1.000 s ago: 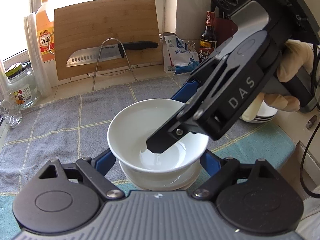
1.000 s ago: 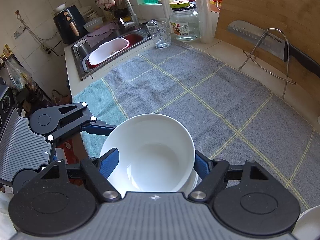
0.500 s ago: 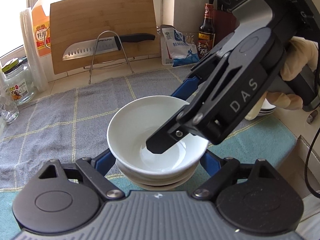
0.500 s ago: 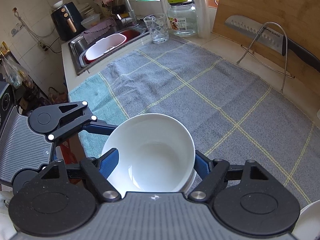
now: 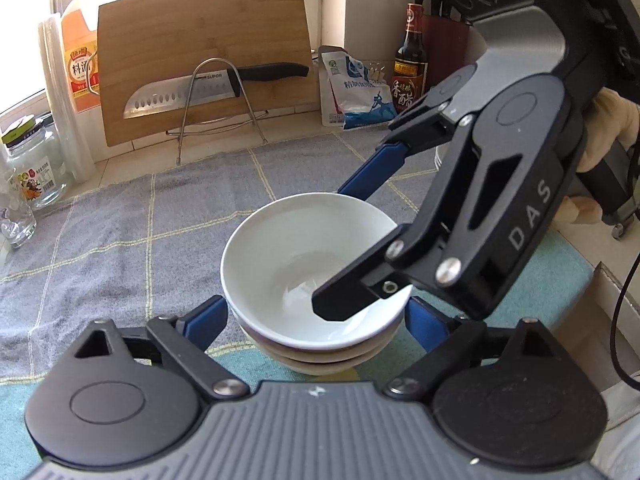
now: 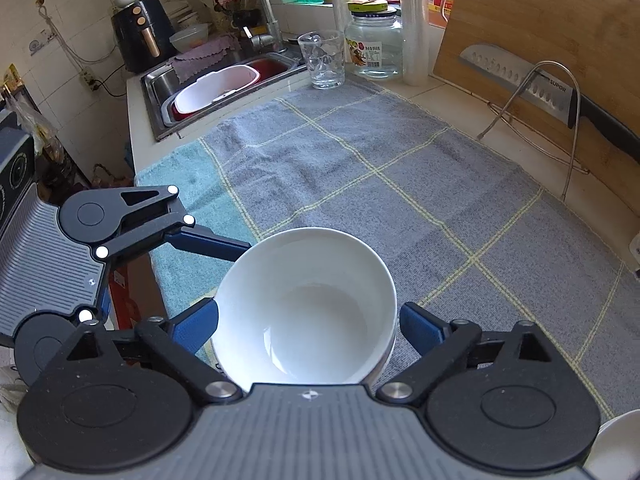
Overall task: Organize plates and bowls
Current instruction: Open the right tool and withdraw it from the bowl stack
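Kitchen counter under a grey checked towel (image 6: 420,184), cutting board (image 5: 204,56) and knife (image 5: 216,88) propped at the back; near the towel's front edge a white bowl (image 5: 304,264) sits upright, mouth up, nested on a stack of bowls (image 5: 320,356). Right gripper (image 5: 344,244) slants steeply down from the right, jaws just sprung apart, one finger over the bowl's inside, one beyond the rim, neither pressing. Left gripper (image 5: 316,320) tilts down at the stack, jaws just widened, flanking it without contact.
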Available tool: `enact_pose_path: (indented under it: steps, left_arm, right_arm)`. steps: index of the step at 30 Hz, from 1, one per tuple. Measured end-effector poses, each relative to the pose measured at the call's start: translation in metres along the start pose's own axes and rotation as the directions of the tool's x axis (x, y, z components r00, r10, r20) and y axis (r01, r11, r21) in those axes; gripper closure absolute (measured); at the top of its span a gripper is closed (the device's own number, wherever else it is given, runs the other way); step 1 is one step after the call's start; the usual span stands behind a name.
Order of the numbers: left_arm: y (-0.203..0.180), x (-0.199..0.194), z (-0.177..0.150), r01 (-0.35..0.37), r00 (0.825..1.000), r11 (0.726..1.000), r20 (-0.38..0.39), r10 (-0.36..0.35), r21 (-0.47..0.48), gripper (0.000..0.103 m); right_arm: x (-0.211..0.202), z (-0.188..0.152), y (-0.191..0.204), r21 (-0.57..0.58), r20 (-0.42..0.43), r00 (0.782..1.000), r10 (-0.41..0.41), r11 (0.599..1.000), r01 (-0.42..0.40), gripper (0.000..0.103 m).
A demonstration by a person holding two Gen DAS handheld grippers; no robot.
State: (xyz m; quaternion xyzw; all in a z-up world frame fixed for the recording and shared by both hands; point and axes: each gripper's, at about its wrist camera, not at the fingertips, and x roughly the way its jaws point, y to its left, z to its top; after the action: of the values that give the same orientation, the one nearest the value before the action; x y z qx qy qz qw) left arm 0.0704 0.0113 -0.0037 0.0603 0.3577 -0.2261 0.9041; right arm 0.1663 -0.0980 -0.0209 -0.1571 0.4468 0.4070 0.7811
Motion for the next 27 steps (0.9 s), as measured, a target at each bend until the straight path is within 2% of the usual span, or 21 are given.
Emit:
enact_pose_path:
  steps: [8, 11, 17, 21, 27]
  left_arm:
    - [0.000, -0.012, -0.006, -0.001, 1.000, 0.999, 0.008, 0.000, 0.037, 0.005]
    - [-0.001, -0.015, -0.008, -0.015, 1.000, 0.998, 0.004, 0.015, 0.067, 0.004]
    - [-0.001, -0.018, -0.013, -0.037, 0.999, 0.996, -0.016, 0.038, 0.077, 0.004]
    - [-0.003, -0.015, -0.016, -0.055, 0.997, 0.995, -0.050, 0.059, 0.081, 0.004]
    - [-0.003, -0.005, -0.022, -0.054, 0.993, 0.995, -0.104, 0.063, 0.084, 0.004]
  right_arm:
    - [-0.024, -0.014, 0.005, -0.067, 0.127, 0.991, -0.036, 0.997, 0.045, 0.000]
    - [-0.030, -0.020, 0.004, -0.078, 0.145, 0.988, -0.044, 0.995, 0.056, 0.000]
    - [-0.024, -0.037, 0.001, -0.095, 0.072, 0.996, -0.053, 0.994, 0.060, 0.000]
    - [-0.014, -0.050, 0.002, -0.121, 0.025, 0.996, -0.090, 0.988, 0.092, 0.000]
    - [-0.003, -0.065, 0.001, -0.149, -0.004, 0.995, -0.102, 0.984, 0.100, 0.000]
